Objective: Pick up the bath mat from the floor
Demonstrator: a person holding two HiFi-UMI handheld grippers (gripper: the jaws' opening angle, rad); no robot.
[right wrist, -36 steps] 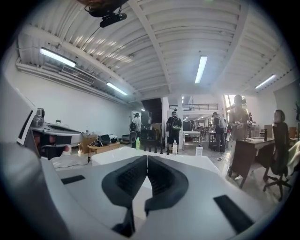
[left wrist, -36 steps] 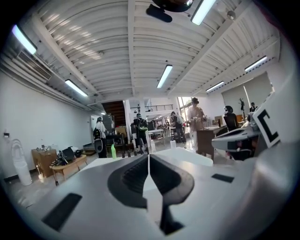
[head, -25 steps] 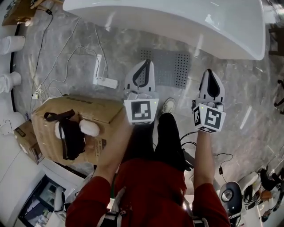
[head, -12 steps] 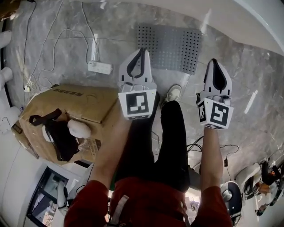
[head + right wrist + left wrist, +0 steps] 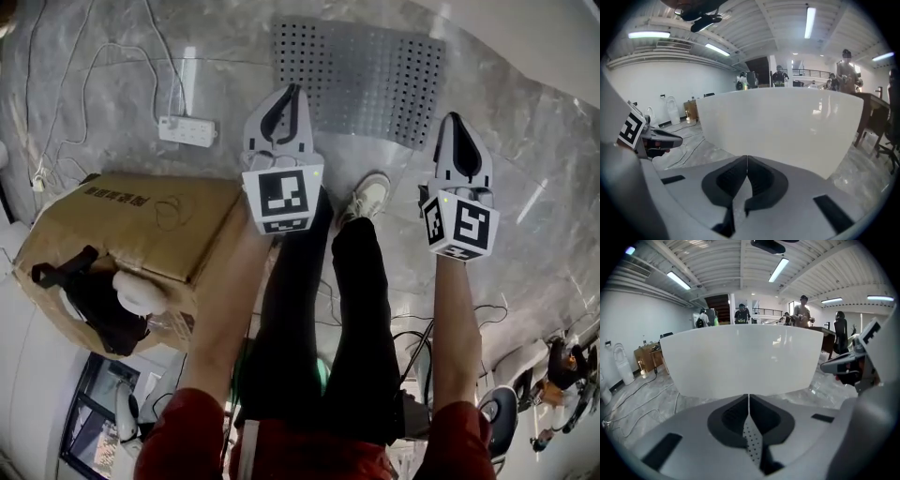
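The person's shoe [image 5: 367, 197] stands on the marble floor [image 5: 525, 169], just on the near side of the bath mat [image 5: 375, 75]. The left gripper [image 5: 289, 94] has its jaws closed together with nothing held; in the head view its tip overlaps the mat's near left corner. The right gripper [image 5: 454, 120] is likewise closed and empty, with its tip at the mat's near right corner. Contact with the mat cannot be confirmed. The grey perforated mat lies flat on the floor. The white bathtub [image 5: 740, 362] stands beyond the mat's far edge.
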